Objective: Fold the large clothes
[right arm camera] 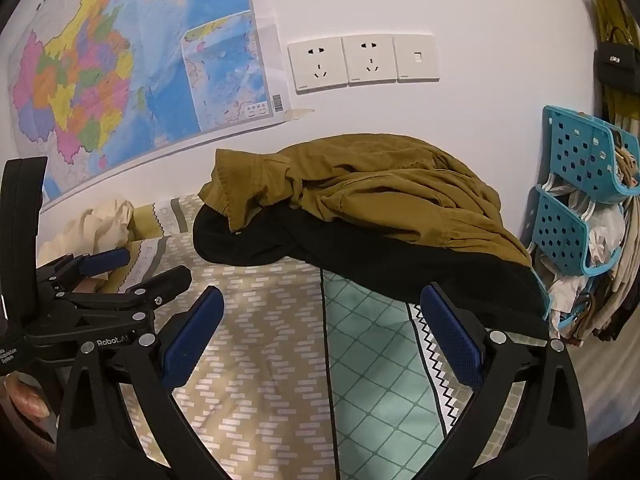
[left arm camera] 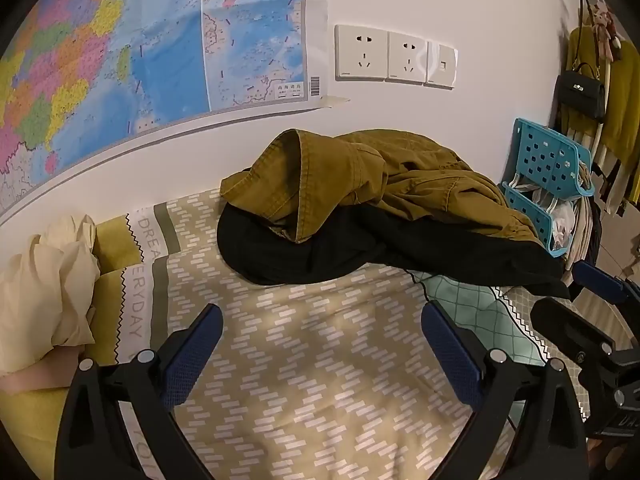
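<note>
A crumpled olive-brown jacket (left arm camera: 384,176) lies heaped on top of a black garment (left arm camera: 360,244) against the wall at the far side of the bed; both show in the right wrist view too, the jacket (right arm camera: 372,188) over the black garment (right arm camera: 400,260). My left gripper (left arm camera: 320,340) is open and empty, hovering over the patterned bedspread (left arm camera: 304,360) short of the pile. My right gripper (right arm camera: 320,328) is open and empty, just short of the black garment's near edge. The right gripper also appears at the right edge of the left wrist view (left arm camera: 592,304), and the left gripper at the left of the right wrist view (right arm camera: 132,276).
A cream cloth (left arm camera: 44,280) and yellow pillows (left arm camera: 112,240) lie at the left. Blue plastic baskets (right arm camera: 576,200) hang on the wall at the right beside hanging clothes and a black handbag (left arm camera: 580,92). A map (left arm camera: 120,52) and wall sockets (left arm camera: 392,56) are behind.
</note>
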### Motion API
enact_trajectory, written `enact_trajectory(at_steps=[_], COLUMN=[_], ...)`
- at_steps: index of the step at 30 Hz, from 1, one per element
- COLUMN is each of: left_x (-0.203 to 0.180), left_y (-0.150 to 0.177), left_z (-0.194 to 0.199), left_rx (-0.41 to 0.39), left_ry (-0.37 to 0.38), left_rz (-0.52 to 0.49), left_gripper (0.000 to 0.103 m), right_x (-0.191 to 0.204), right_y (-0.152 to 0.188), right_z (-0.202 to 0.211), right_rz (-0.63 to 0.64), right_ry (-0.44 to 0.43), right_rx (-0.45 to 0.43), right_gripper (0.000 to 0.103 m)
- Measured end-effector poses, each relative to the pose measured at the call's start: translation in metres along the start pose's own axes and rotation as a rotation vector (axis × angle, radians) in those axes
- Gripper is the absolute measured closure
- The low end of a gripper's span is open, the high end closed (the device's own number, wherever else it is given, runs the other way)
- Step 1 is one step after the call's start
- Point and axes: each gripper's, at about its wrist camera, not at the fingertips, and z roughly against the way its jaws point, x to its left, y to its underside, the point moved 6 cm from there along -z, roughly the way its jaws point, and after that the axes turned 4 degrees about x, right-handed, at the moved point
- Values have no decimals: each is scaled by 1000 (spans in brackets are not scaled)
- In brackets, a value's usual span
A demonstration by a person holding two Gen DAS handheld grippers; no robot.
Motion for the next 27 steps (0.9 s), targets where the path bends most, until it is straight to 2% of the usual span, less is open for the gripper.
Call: enact_trajectory(at_steps=[27], left_x=[-6], left_y=[2], left_z=[-1], left_rx=[-7], left_ry=[1], left_rz=[-7], left_gripper=[7], right_x=[6], right_y=[-1], right_z=[-4], right_rz=[4], right_ry=[-1], right_rx=[7], right_gripper=[6])
